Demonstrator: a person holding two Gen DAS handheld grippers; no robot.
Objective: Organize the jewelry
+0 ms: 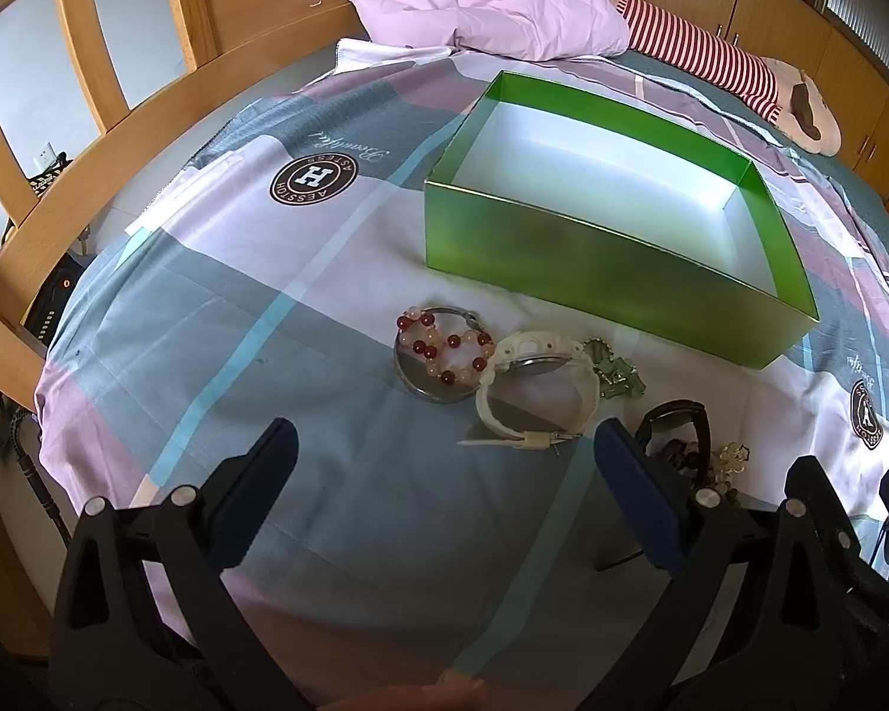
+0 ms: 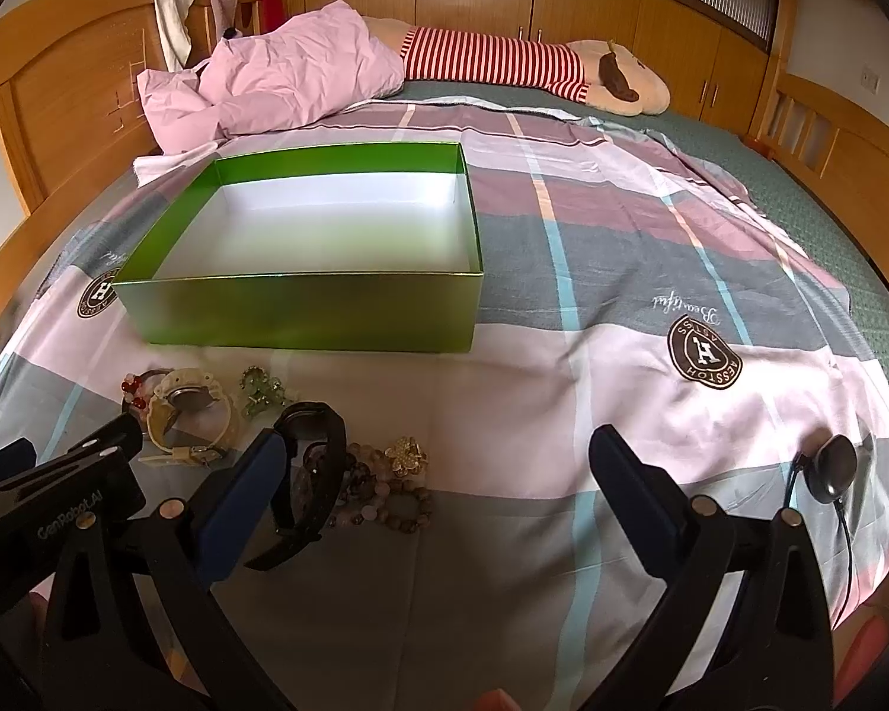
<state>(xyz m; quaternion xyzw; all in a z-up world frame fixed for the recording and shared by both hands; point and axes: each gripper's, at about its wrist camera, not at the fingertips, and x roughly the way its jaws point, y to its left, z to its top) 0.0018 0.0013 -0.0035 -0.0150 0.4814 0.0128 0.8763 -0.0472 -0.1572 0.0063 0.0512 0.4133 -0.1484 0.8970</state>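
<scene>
Both my grippers, left gripper (image 1: 444,456) and right gripper (image 2: 438,462), gape wide, holding nothing. Jewelry pile (image 1: 504,367) lies on bed before green box (image 2: 302,311). Only right view shows black puck (image 2: 834,468).

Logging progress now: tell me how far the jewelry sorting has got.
Nothing is done: the green box is empty. Nothing is in hand; both grippers, left and right, hover with jaws open. Left to move: bead bracelet, white watch, black watch, brooch.
</scene>
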